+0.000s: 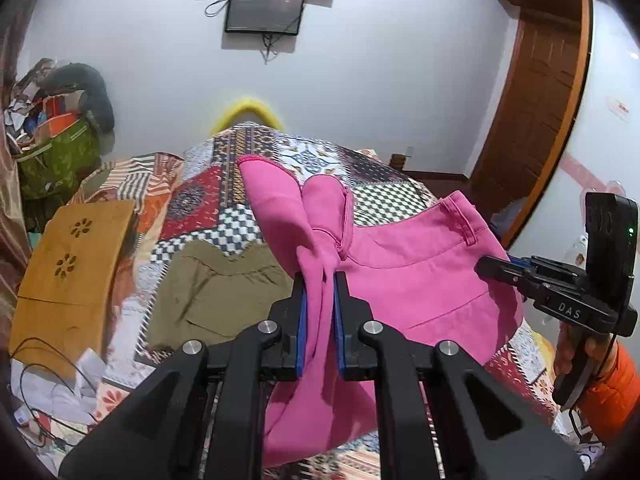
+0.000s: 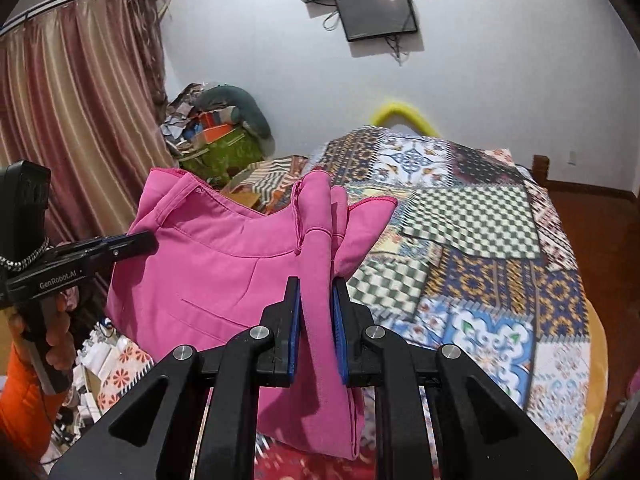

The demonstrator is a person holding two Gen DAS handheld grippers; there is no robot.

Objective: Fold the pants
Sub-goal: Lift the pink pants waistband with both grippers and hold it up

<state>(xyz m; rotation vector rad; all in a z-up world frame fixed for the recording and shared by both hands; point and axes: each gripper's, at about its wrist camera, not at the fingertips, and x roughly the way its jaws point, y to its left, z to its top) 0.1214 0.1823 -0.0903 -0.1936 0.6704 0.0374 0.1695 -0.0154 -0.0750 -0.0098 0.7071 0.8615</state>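
Pink pants [image 1: 408,264] hang lifted above the patchwork bed, stretched between my two grippers. My left gripper [image 1: 320,280] is shut on a bunched fold of the pink fabric, with cloth running down between its blue pads. My right gripper [image 2: 316,284] is shut on another bunched edge of the pants [image 2: 216,264]. Each gripper shows in the other's view: the right one [image 1: 486,265] at the pants' waistband side, the left one [image 2: 146,240] at the far edge. The lower part of the pants hangs behind my fingers.
The bed's patchwork quilt [image 2: 480,248] spreads below. Olive folded pants [image 1: 216,292] and a mustard cloth [image 1: 72,264] lie on the left of the bed. Piled bags [image 1: 60,128] stand by the wall, a curtain [image 2: 72,100] at left, a wooden door [image 1: 536,112] at right.
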